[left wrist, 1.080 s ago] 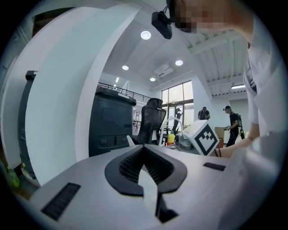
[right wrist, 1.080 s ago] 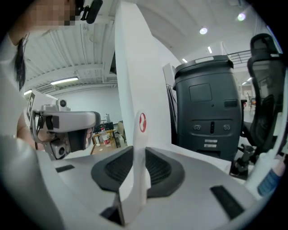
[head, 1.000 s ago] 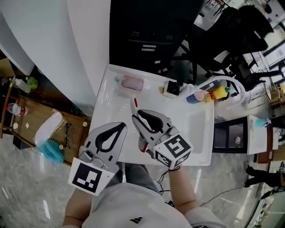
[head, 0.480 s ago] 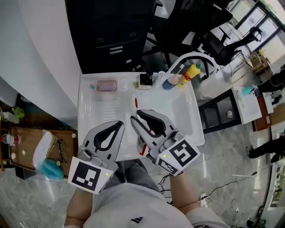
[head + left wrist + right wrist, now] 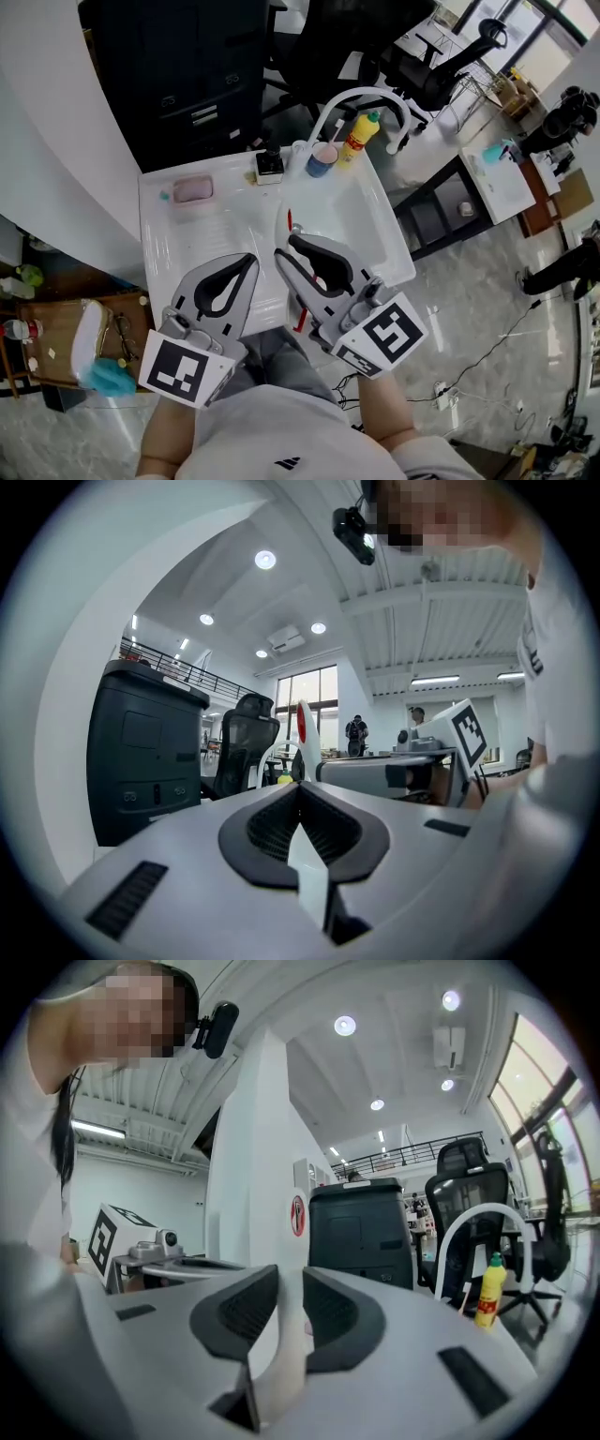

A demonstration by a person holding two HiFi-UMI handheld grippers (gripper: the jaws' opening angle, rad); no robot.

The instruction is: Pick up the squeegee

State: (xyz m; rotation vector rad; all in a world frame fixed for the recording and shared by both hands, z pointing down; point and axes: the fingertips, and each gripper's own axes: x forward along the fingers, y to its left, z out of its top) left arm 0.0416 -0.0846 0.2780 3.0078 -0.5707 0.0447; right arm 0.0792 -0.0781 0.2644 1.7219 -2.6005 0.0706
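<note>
Gripping the squeegee (image 5: pixel 277 1363) above the white worktop (image 5: pixel 202 239), the right gripper (image 5: pixel 286 251) has its fingers clenched on it, while the left gripper (image 5: pixel 249 261) is closed on nothing; the pickup looks done, so what follows needs only 1 steady hold.

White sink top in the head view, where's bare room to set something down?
The ribbed white drainboard is bare between the pink soap bar and the left tool. The white basin beside the right tool is bare. Crowded: the back rim, with a small black-and-white box, blue cup, yellow bottle and white arched faucet.
</note>
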